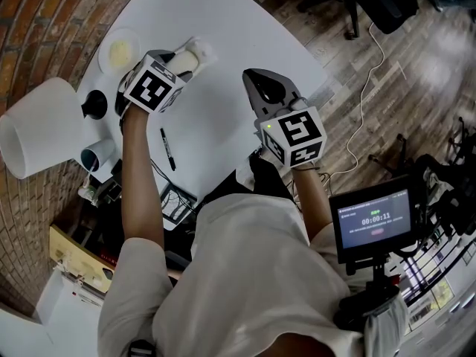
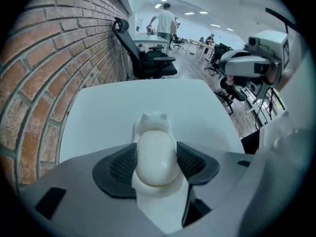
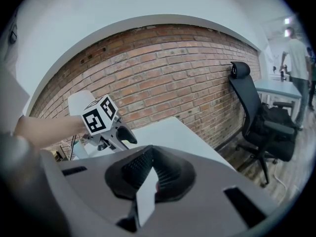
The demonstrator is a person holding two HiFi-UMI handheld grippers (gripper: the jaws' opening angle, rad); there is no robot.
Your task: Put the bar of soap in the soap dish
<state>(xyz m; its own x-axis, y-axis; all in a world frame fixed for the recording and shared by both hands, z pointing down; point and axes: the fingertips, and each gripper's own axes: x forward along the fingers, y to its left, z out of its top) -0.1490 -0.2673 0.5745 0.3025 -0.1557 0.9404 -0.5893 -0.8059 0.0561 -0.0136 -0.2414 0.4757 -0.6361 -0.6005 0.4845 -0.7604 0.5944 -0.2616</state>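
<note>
— While the white table (image 1: 223, 21) fills the head view, where's the action, far left corner?

— Far left it is. The left gripper (image 1: 178, 65) is reaching out there, and the right gripper (image 1: 260, 84) hangs over the middle of the table with its jaws brought together on nothing.

— And the left one's busy?

— Very. Its two ribbed pads are closed on the flanks of the bar of soap (image 2: 155, 154), squeezing it across the narrow width. Directly under and just ahead of the bar sits the soap dish (image 2: 152, 121), white, with two little bumps on its far end.

— Is the bar down in it?

— It's right over the dish. Whether it's resting on it, I can't say.

— How's that soap going to behave?

— My read: light, firm, rounded and smooth, so slippery. A hard pinch could squirt it out forwards. The mid-flank hold looks right, with the ribbing doing the work. The dish looks light as well, so a nudge on release could slide it.
</note>
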